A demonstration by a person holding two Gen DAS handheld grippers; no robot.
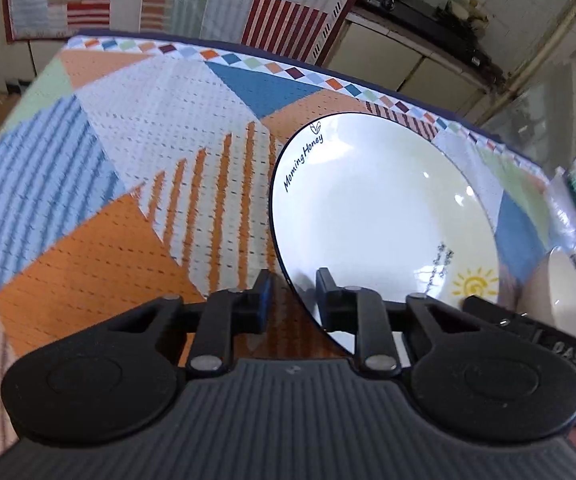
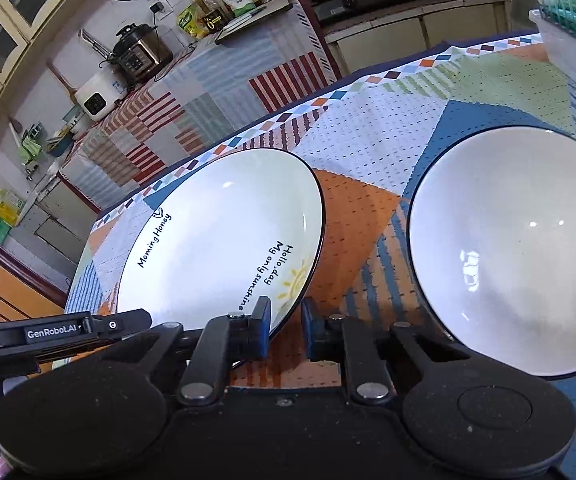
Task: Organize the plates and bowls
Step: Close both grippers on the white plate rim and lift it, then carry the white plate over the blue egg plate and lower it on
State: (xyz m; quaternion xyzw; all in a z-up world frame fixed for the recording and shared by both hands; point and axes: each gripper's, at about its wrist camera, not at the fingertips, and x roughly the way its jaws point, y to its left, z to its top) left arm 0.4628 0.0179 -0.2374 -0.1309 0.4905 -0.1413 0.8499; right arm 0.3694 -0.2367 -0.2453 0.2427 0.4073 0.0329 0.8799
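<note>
A white plate [image 1: 371, 208] with a dark rim, "Morning Honey" lettering and a sun drawing lies on the patchwork tablecloth [image 1: 128, 184]. My left gripper [image 1: 293, 300] straddles its near left rim, jaws slightly apart, one finger on the plate. In the right wrist view the same plate [image 2: 216, 240] is on the left and my right gripper [image 2: 286, 326] straddles its near right rim, jaws slightly apart. A white bowl [image 2: 519, 248] with a dark rim sits just right of this gripper; its side shows in the left wrist view [image 1: 555, 292]. The left gripper's body [image 2: 60, 334] shows at the left.
A clear plastic basket [image 2: 567, 16] with green items stands at the table's far right. Beyond the table's far edge are a cloth-covered counter [image 2: 216, 80] with bottles, a pressure cooker [image 2: 140, 48], and a stove [image 1: 419, 12].
</note>
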